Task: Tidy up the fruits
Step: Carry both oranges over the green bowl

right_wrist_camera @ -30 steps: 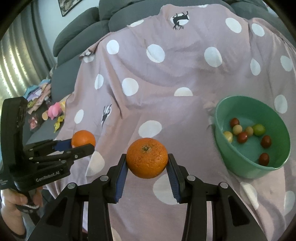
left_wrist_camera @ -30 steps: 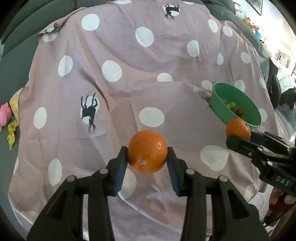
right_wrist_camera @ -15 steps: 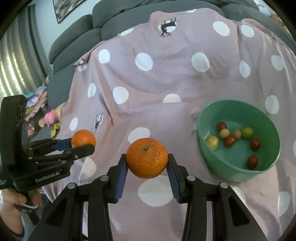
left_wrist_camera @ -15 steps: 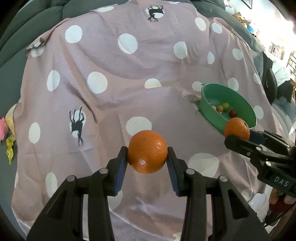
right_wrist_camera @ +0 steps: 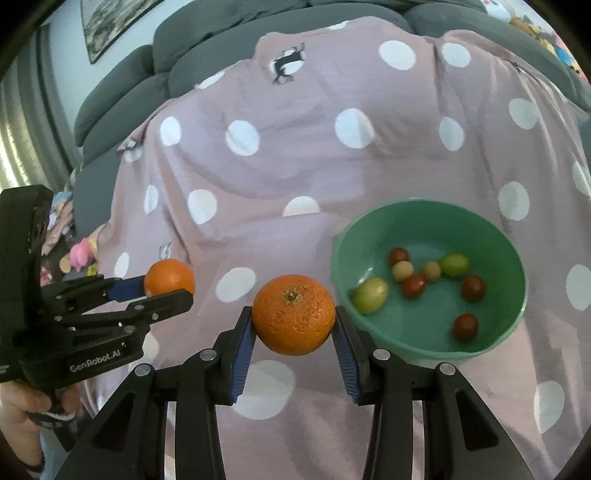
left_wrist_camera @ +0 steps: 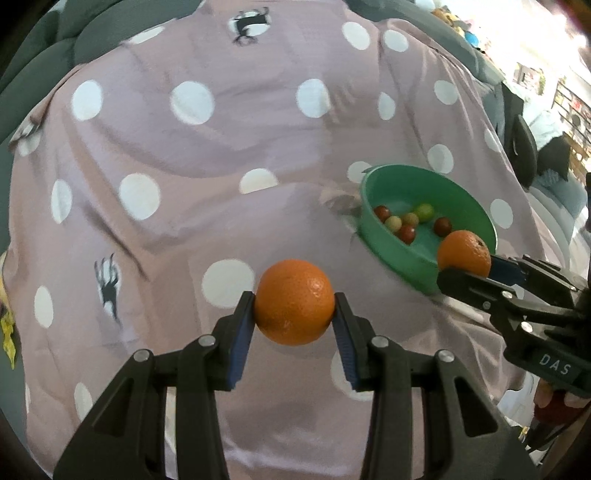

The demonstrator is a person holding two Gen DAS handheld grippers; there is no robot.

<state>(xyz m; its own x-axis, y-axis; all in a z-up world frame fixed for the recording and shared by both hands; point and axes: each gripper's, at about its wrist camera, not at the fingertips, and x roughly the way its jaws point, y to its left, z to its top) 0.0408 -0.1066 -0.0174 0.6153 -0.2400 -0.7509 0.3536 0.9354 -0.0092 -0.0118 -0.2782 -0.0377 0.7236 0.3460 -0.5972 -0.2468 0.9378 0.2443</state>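
Note:
My left gripper (left_wrist_camera: 294,308) is shut on an orange (left_wrist_camera: 294,301) and holds it above the spotted cloth. My right gripper (right_wrist_camera: 293,317) is shut on a second orange (right_wrist_camera: 293,314), just left of the green bowl (right_wrist_camera: 491,229). The bowl holds several small red, yellow and green fruits (right_wrist_camera: 413,286). In the left wrist view the bowl (left_wrist_camera: 391,254) lies to the right, with the right gripper's orange (left_wrist_camera: 464,253) at its near rim. In the right wrist view the left gripper's orange (right_wrist_camera: 168,277) is at the left.
A mauve cloth with white dots (left_wrist_camera: 221,122) covers a grey sofa (right_wrist_camera: 229,33). Small toys (right_wrist_camera: 79,253) lie off the cloth's left edge. A cluttered room shows at the far right (left_wrist_camera: 554,92).
Both grippers, each still holding its orange, have moved nearer to the bowl, which now looks bigger and closer in both views.

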